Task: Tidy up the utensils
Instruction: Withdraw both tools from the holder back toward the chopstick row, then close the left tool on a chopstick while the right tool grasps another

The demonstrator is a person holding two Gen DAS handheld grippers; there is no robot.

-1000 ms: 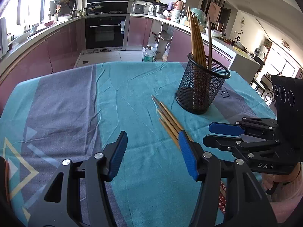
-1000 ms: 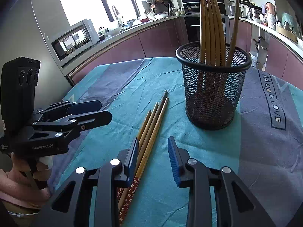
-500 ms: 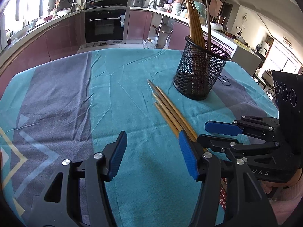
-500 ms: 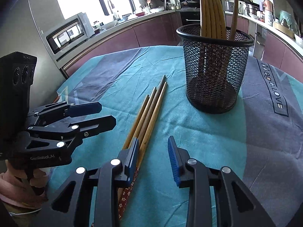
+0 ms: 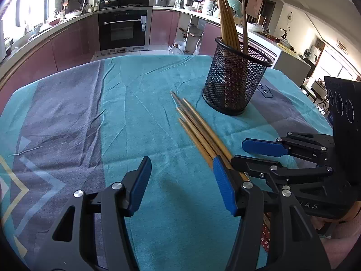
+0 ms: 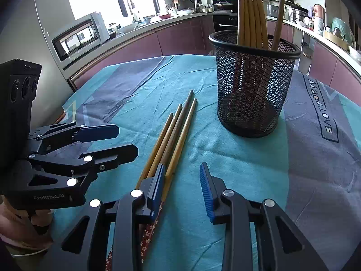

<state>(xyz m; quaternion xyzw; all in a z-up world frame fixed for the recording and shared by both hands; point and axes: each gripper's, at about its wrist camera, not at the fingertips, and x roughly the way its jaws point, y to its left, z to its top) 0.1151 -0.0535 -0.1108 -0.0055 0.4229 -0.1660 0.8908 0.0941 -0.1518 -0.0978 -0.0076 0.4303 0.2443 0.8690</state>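
Observation:
Several wooden chopsticks [image 5: 198,131] [image 6: 173,135] lie side by side on the teal tablecloth, tips toward a black mesh holder [image 5: 234,81] [image 6: 252,90] that has more chopsticks standing in it. My left gripper [image 5: 180,180] is open over bare cloth just left of the bundle; its right finger overlaps the chopsticks' near part. My right gripper [image 6: 181,185] is open above the bundle's patterned handle ends, its left finger over them, nothing pressed between the pads. Each gripper shows in the other's view: the right one [image 5: 255,153], the left one [image 6: 126,142].
The table's far edge [image 5: 158,55] curves in front of kitchen cabinets and an oven [image 5: 123,29]. A microwave [image 6: 76,36] stands on the counter at the left. A person's hand [image 6: 29,230] holds the left gripper's handle.
Both views have drawn a little closer to the chopsticks and holder, and the left gripper has sunk slightly toward the cloth. The jaws of both stand as before.

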